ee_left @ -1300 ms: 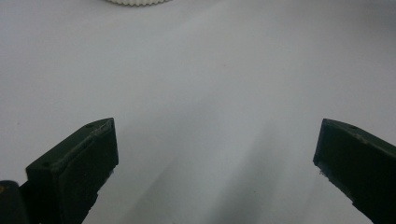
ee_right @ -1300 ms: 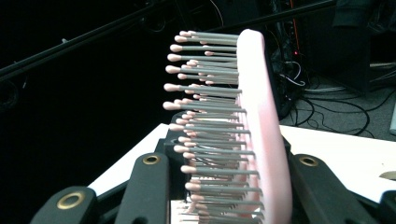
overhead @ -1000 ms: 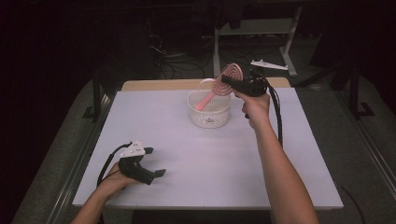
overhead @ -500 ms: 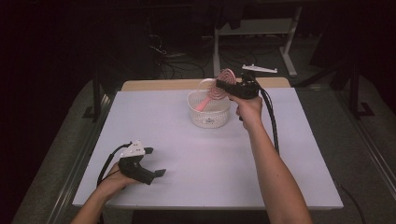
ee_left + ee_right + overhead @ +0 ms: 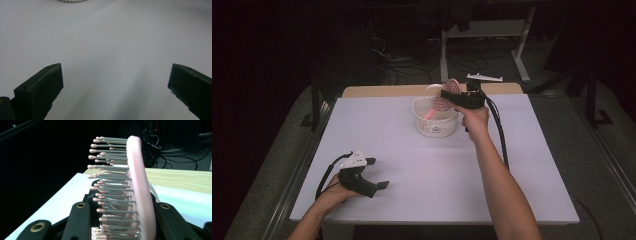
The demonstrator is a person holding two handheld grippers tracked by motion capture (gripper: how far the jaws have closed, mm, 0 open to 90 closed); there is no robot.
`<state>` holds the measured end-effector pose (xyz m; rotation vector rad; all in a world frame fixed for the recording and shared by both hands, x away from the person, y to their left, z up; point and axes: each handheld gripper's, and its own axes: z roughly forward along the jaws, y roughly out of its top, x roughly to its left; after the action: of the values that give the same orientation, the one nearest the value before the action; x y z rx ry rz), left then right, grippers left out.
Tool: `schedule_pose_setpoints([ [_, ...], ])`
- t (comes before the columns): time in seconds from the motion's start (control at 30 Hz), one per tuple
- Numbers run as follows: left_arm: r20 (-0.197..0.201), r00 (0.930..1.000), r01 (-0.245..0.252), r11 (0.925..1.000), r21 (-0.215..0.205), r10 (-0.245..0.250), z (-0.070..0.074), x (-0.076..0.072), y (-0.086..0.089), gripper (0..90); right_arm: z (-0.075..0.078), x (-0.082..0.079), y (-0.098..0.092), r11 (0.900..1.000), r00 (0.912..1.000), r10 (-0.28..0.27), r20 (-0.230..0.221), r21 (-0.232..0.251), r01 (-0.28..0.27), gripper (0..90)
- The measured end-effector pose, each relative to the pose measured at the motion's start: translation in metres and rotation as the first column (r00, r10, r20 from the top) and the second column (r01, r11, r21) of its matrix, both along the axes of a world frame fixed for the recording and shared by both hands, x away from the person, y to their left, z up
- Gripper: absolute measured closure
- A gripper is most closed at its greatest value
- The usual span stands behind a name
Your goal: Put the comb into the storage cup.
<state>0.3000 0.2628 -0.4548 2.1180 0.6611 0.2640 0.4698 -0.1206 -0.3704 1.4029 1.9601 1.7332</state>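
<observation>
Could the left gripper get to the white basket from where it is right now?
Probably yes. The left gripper rests open near the table's front edge, and only bare tabletop lies between it and the white basket, though it's a long reach.

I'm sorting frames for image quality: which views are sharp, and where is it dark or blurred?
High view: the white table is evenly lit, the room behind nearly black, the pink hairbrush small and soft. Left gripper view: pale glare on the table, its fingers dark and slightly blurred. Right gripper view: the hairbrush bristles are crisp, the near fingers softer, the left background black.
</observation>
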Motion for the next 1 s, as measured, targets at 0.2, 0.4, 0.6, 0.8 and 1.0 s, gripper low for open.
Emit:
schedule_pose_setpoints([
  [0.2, 0.000, 1.0000, 0.001, 1.0000, 0.000, -0.001, 0.000, 0.000, 0.000, 0.0, -0.007, 0.002, 0.000, 1.000, 0.9999, -0.001, -0.016, -0.010, 0.001, 62.7],
  [0.4, -0.002, 1.0000, -0.001, 1.0000, -0.001, 0.001, 0.000, 0.000, 0.000, 0.0, -0.009, 0.004, -0.004, 1.000, 0.9995, -0.015, -0.027, -0.012, 0.015, 61.3],
  [0.6, -0.003, 1.0000, 0.001, 1.0000, 0.000, -0.001, 0.000, 0.000, 0.000, 0.0, -0.011, 0.005, -0.009, 0.999, 0.9992, -0.027, -0.030, -0.043, 0.026, 59.4],
  [0.8, -0.003, 1.0000, -0.001, 1.0000, -0.002, 0.001, 0.000, 0.000, 0.000, 0.0, -0.016, 0.006, -0.015, 0.998, 0.9982, -0.046, -0.037, -0.053, 0.044, 57.1],
  [1.0, -0.005, 1.0000, 0.000, 1.0000, 0.001, 0.000, -0.001, 0.000, 0.000, 0.0, -0.017, 0.006, -0.019, 0.995, 0.9965, -0.070, -0.045, -0.076, 0.066, 52.1],
])
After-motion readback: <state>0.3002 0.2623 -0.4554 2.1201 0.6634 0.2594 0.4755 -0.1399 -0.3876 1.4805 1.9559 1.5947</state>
